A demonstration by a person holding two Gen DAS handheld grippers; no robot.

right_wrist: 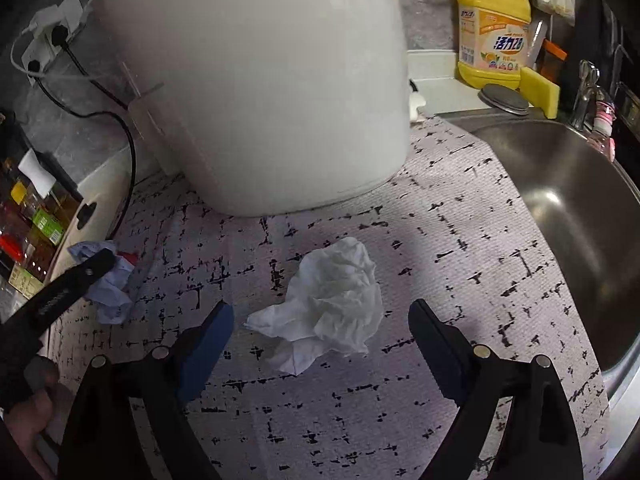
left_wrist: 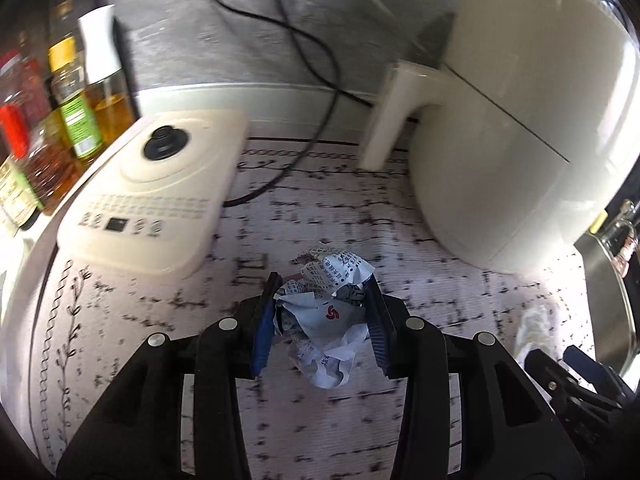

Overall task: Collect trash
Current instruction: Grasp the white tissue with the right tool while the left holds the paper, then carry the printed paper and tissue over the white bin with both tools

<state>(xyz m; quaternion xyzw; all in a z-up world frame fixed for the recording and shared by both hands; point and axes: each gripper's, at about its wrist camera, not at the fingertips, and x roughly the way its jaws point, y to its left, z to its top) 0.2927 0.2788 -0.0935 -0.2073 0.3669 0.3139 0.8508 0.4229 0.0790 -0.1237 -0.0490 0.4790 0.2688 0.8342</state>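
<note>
Clamping down, the left gripper (left_wrist: 322,326) had its blue pads pressed on the crumpled printed paper (left_wrist: 326,312), which sat squeezed between its fingers on the patterned mat (left_wrist: 280,420). Over on the other side, the right gripper (right_wrist: 320,344) stood wide and unclenched, the white tissue (right_wrist: 332,304) lying between its fingertips, untouched. By my reckoning, one piece was caught, one was waiting, and nothing was binned.

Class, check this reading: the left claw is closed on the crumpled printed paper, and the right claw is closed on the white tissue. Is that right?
Not quite. The left claw does grip the crumpled printed paper, but the right claw stands open around the white tissue, its pads clear of it, as the right wrist view shows.
</note>
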